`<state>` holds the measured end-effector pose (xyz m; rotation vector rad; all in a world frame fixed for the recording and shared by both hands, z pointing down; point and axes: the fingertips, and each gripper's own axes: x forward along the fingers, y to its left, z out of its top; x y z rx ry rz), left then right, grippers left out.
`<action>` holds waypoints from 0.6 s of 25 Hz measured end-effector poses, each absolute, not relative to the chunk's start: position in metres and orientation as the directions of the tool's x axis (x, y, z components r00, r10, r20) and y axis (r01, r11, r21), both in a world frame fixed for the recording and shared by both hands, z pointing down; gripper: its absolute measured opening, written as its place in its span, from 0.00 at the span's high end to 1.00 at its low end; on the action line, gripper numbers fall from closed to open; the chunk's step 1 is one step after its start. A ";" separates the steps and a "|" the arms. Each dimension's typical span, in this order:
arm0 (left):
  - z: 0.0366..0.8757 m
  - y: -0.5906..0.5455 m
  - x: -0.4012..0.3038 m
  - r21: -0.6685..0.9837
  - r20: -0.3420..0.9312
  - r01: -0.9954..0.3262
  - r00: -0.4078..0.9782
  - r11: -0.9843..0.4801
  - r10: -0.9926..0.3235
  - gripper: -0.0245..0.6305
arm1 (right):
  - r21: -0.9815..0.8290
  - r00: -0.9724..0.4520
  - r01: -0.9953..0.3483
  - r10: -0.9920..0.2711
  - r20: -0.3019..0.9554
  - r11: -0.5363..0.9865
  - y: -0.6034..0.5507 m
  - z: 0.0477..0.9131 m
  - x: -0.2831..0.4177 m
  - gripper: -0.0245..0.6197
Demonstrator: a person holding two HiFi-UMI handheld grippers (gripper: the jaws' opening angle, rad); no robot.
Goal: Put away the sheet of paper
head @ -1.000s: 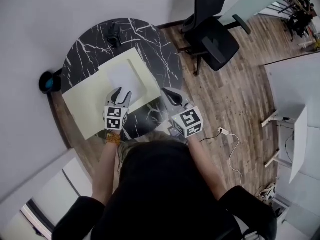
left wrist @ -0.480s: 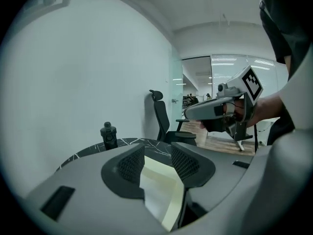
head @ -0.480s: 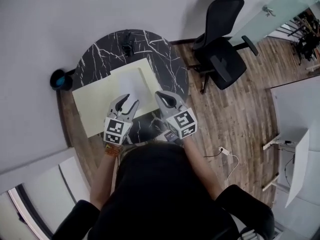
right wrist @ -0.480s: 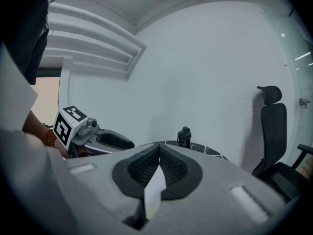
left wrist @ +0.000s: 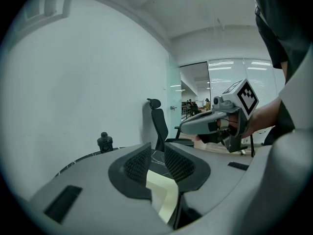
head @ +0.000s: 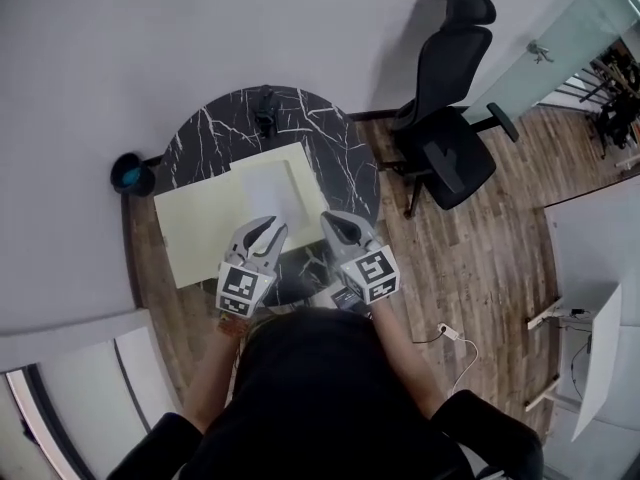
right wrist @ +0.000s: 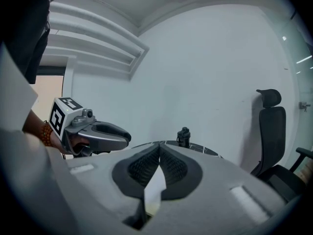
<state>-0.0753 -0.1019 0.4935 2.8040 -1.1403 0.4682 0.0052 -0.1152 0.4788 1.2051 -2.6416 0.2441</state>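
Observation:
A white sheet of paper lies on a larger pale yellow folder on the round black marble table. Both grippers hover side by side over the table's near edge, short of the sheet. My left gripper is open; its jaws have just been closing, with nothing between them, and only the yellow folder shows through the gap of the left gripper. My right gripper has its tips together, holding nothing; below the right gripper the white sheet shows on the table.
A small black object stands at the table's far edge by the wall. A black office chair is to the right on the wooden floor. A dark bin with a blue inside sits on the floor at the left.
The left gripper has lifted off the folder and drawn back toward the near edge, its jaws narrower than before. The right gripper has shifted slightly. The paper lies as before.

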 end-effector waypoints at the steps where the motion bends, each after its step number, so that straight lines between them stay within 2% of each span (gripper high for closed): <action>1: 0.490 -0.100 -0.070 -0.045 0.298 -0.684 0.687 -0.728 -0.663 0.84 | -0.059 -0.636 -0.760 -0.722 0.274 0.647 -0.114 0.479 0.006 0.96; 3: 0.485 -0.097 -0.062 -0.061 0.282 -0.668 0.701 -0.742 -0.655 0.88 | -0.063 -0.634 -0.763 -0.726 0.267 0.643 -0.112 0.478 0.006 0.96; 9: 0.481 -0.094 -0.057 -0.062 0.300 -0.649 0.713 -0.758 -0.634 0.88 | -0.069 -0.643 -0.757 -0.723 0.252 0.650 -0.105 0.475 -0.002 0.96; 15: 0.470 -0.091 -0.062 -0.083 0.278 -0.661 0.703 -0.746 -0.655 0.88 | 0.031 -0.647 -0.754 -0.751 0.136 0.656 -0.101 0.450 -0.006 0.96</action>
